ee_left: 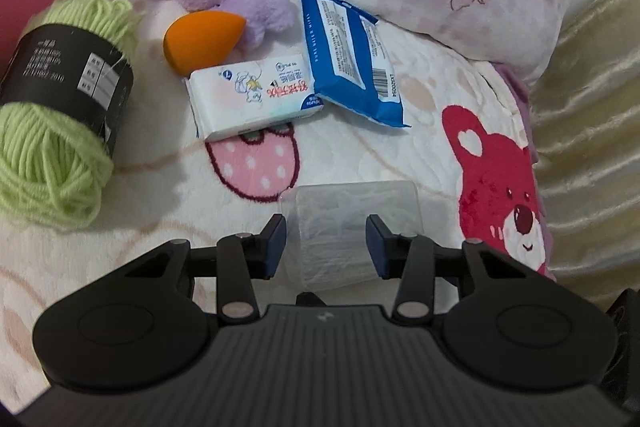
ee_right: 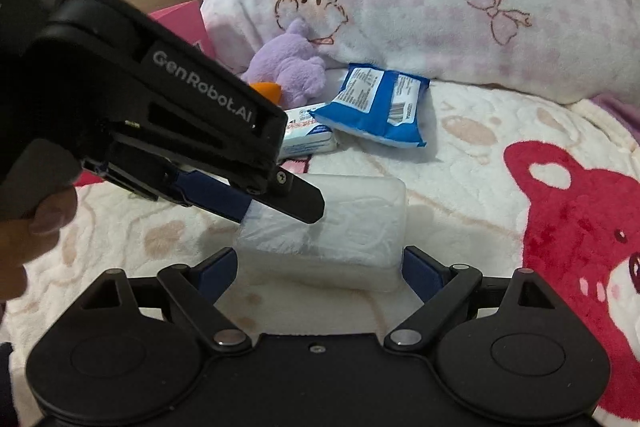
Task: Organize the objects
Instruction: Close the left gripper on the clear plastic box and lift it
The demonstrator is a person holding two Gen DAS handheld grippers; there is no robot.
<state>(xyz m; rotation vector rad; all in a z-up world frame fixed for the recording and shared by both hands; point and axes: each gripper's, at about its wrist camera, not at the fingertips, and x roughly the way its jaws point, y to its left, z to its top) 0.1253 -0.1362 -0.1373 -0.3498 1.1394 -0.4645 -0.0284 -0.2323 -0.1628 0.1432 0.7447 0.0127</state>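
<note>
Left wrist view: left gripper (ee_left: 326,243) stood parted around a clear plastic box (ee_left: 352,223) at lower centre, pads not touching; green yarn (ee_left: 56,131) at left.
Right wrist view: right gripper (ee_right: 318,269) gaped wide, flanking the box (ee_right: 340,235) at centre; blue wipes pack (ee_right: 376,107) above.

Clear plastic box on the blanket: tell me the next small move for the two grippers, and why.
Probably close the right gripper on the clear plastic box. Its jaws stand wide on either side of the box without pressing it, while the left gripper straddles the box's near end, so it looks lined up for a grip.
</note>
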